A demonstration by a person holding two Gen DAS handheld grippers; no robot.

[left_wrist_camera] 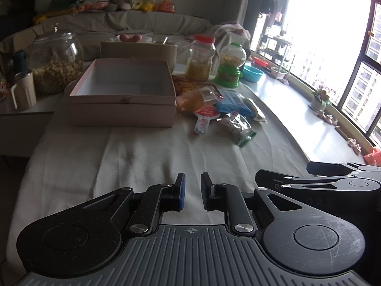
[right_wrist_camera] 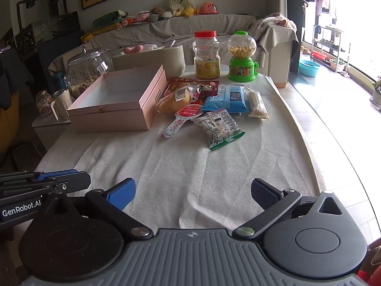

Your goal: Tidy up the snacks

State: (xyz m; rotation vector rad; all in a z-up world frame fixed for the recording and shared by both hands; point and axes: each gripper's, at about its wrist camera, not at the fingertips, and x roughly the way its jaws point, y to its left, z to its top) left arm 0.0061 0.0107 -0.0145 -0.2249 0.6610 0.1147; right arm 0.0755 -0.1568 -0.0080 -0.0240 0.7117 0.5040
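An open, empty pink box (left_wrist_camera: pixel 123 95) (right_wrist_camera: pixel 116 102) sits on the cloth-covered table. To its right lies a pile of snacks: a yellow bread pack (right_wrist_camera: pixel 175 100), a blue pack (right_wrist_camera: pixel 226 99), a green-edged silver pack (right_wrist_camera: pixel 219 127) (left_wrist_camera: pixel 238 126), a red-lidded cup (right_wrist_camera: pixel 189 113) and a clear nut bar (right_wrist_camera: pixel 257 106). My left gripper (left_wrist_camera: pixel 193 191) hovers over the near cloth, jaws nearly closed with a narrow gap, holding nothing. My right gripper (right_wrist_camera: pixel 193 194) is wide open and empty, near the table's front, well short of the snacks.
A red-lidded jar (right_wrist_camera: pixel 206 54) and a green candy dispenser (right_wrist_camera: pixel 241 57) stand behind the snacks. A big glass jar (right_wrist_camera: pixel 85 69) and a white mug (right_wrist_camera: pixel 62 103) stand left of the box. A grey sofa (right_wrist_camera: pixel 190 28) is behind the table.
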